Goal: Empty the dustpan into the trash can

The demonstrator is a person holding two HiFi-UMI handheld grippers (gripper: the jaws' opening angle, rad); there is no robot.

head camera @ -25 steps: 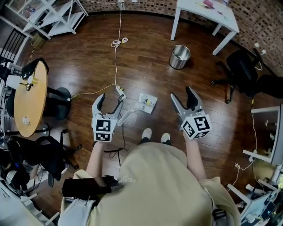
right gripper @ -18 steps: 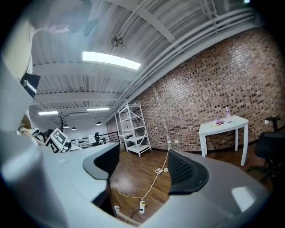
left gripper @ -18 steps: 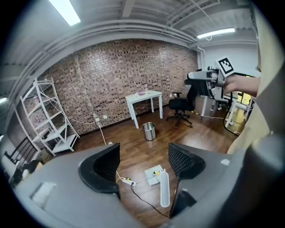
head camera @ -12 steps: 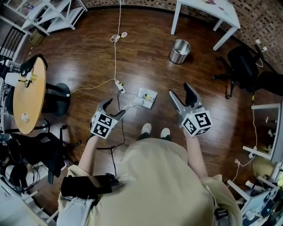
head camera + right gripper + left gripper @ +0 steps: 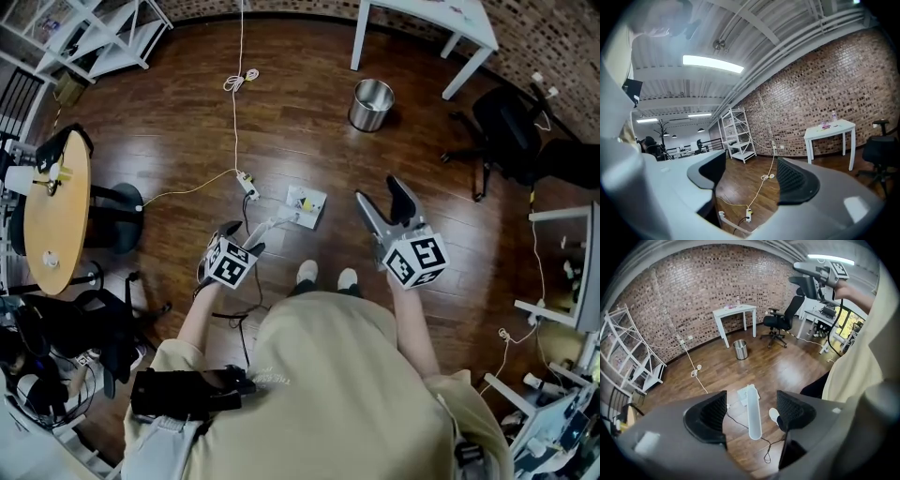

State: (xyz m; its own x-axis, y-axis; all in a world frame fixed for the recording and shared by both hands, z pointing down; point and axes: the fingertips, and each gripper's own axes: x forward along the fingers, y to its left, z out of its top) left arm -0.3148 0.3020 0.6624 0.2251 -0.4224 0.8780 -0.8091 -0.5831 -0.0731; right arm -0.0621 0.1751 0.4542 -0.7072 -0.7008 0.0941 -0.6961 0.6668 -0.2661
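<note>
white dustpan handle (image 5: 753, 423) between wide left tongs (image 5: 752, 409), untouched, right tongs (image 5: 751, 172) apart, facing brick wall (image 5: 825, 84)

A dark brown wooden plank floor (image 5: 309, 131) carries everything. A shiny cylindrical metal trash can (image 5: 371, 104) stands upright near the legs of a white rectangular table (image 5: 455, 17). Well apart from it lies a white plastic dustpan (image 5: 307, 203), just beside a white power strip (image 5: 247, 185) with a thin white cable (image 5: 234, 112) trailing away. A black swivel office chair (image 5: 502, 131), a round wooden table (image 5: 54, 211) and a white metal shelf rack (image 5: 108, 37) also stand here.
</note>
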